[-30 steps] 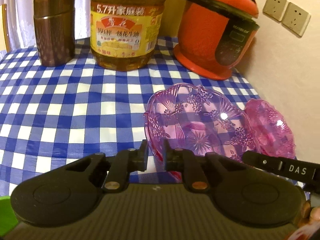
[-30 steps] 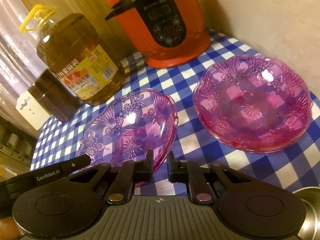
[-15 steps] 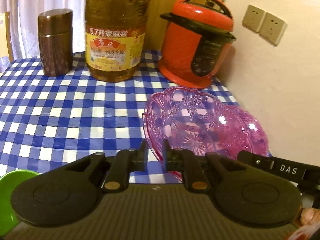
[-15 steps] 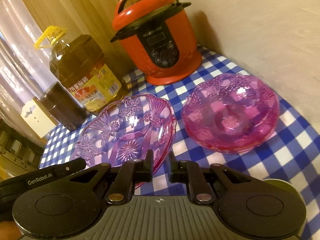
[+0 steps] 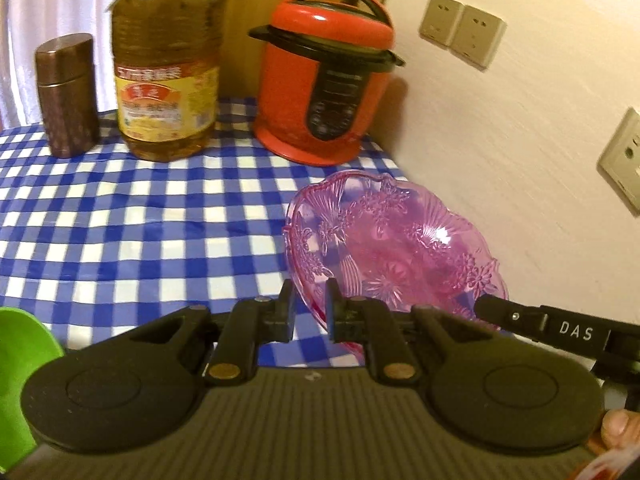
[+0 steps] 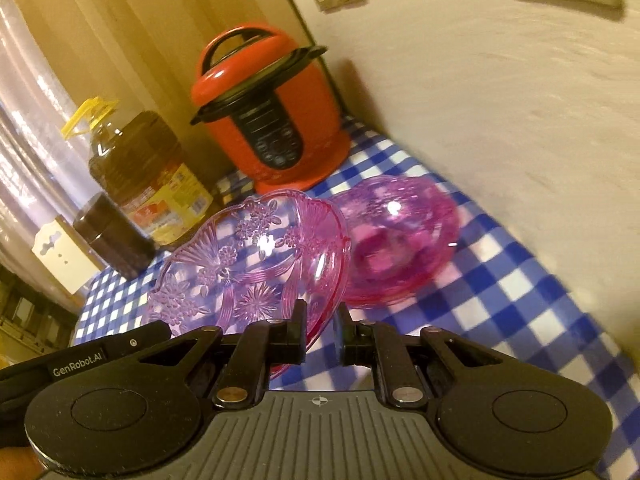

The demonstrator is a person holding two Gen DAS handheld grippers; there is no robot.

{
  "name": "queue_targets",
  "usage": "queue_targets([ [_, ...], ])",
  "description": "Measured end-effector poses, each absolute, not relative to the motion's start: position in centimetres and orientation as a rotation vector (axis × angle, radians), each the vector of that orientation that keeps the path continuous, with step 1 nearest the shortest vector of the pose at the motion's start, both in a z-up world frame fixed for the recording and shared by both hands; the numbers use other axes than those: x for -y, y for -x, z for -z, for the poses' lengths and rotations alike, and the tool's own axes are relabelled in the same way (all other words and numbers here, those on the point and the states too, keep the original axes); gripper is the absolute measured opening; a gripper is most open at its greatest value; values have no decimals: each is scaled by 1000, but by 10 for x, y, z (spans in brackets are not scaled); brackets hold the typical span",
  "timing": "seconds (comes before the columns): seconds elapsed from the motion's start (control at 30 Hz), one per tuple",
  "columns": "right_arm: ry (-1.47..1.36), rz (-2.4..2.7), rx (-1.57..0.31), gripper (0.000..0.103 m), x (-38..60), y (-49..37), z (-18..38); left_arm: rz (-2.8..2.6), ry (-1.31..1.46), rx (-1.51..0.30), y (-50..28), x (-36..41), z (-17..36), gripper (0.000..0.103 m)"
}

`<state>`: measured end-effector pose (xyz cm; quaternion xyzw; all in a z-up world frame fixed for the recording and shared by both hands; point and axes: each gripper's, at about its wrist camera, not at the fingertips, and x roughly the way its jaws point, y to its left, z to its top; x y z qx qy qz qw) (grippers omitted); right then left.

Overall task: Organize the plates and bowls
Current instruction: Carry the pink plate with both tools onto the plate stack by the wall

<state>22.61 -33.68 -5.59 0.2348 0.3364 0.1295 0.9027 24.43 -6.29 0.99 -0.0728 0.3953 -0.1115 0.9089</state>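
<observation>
A clear pink flower-pattern plate (image 5: 384, 240) is held up off the checked table, tilted. My left gripper (image 5: 310, 308) is shut on its near left rim. My right gripper (image 6: 320, 332) is shut on its right rim, and the plate shows in the right wrist view (image 6: 256, 264). A stack of darker pink plates (image 6: 400, 236) lies on the table by the wall, just right of and below the held plate. In the left wrist view the held plate hides that stack.
A red pressure cooker (image 5: 324, 92) stands at the back by the wall. An oil jug (image 5: 166, 76) and a brown canister (image 5: 66, 96) stand left of it. A green bowl (image 5: 20, 368) shows at the near left. The wall (image 5: 520, 160) with sockets runs along the right.
Both grippers have lifted the held plate higher and carried it right, over toward the stack by the wall. The table and the stack now look farther below.
</observation>
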Motion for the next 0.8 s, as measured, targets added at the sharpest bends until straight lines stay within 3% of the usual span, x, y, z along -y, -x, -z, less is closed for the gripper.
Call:
queue_targets([
  [0.8, -470, -179, -716, 13, 396, -266, 86, 300, 97, -888, -299, 134, 25, 13],
])
